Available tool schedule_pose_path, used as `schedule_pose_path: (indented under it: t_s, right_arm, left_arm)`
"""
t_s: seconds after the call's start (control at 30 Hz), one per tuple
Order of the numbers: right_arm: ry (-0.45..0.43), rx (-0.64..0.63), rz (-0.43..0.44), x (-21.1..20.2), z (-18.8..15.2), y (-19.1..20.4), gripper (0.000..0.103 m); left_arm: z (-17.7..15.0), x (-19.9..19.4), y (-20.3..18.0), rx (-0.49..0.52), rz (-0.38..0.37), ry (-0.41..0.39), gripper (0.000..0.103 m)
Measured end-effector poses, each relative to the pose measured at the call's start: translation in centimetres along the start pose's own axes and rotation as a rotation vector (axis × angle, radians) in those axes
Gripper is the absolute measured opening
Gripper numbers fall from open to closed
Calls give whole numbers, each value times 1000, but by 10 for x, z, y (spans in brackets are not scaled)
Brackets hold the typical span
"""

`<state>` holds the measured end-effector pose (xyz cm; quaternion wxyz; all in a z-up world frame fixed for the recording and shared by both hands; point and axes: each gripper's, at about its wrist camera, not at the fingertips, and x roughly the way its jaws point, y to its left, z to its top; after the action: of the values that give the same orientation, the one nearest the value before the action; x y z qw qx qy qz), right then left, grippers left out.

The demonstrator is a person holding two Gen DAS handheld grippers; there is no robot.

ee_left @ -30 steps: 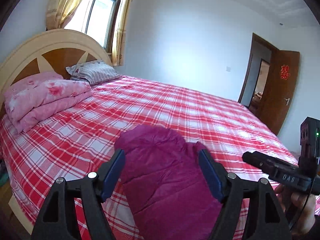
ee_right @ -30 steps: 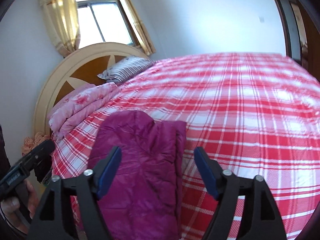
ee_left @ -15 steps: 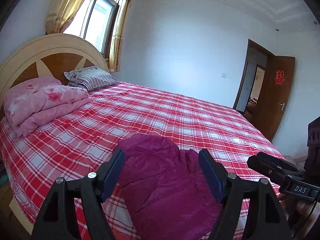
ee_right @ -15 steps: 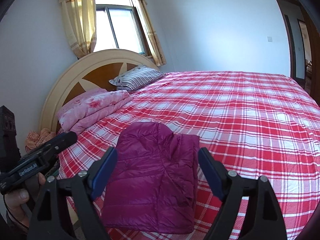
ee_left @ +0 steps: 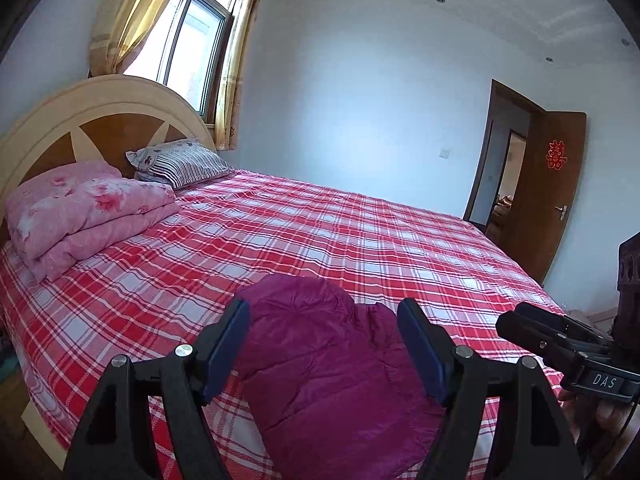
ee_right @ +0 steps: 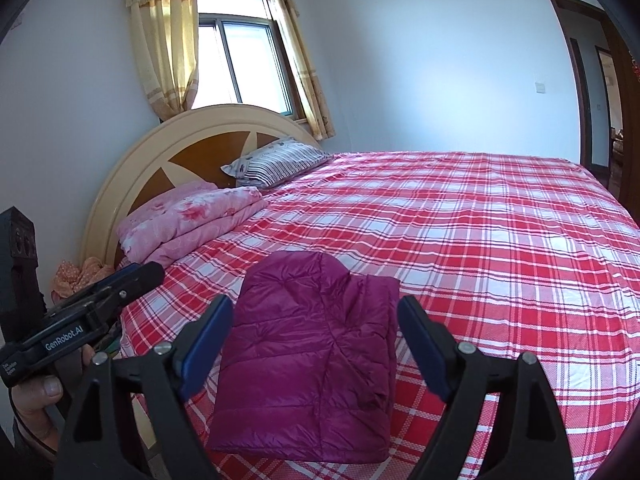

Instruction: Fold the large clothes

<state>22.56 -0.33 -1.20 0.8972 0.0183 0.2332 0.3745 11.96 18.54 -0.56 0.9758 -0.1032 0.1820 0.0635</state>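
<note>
Right gripper [ee_right: 316,338] higher, released like the left gripper [ee_left: 324,340]; folded quilted magenta jacket [ee_right: 316,356] flat on bed [ee_right: 500,240].

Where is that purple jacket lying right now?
The purple jacket lies folded on the checked bedsheet at the bed's near edge, below the pink quilt, in both views.

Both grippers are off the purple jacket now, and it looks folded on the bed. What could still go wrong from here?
1. The puffy purple jacket lies near the bed edge; a nudge could slide it off.
2. Its padded layers may spring open, since neither the left gripper nor the right gripper presses it.
3. The two open grippers hover close together and could bump.
</note>
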Motion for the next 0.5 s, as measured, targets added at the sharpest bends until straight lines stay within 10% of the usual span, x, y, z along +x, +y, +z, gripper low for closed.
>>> schedule_pose_path:
  t_s: [0.5]
  right_arm:
    - [-27,-11,1,-4,1,4,89]
  left_arm:
    - [1,2,-3,8,10,10,77]
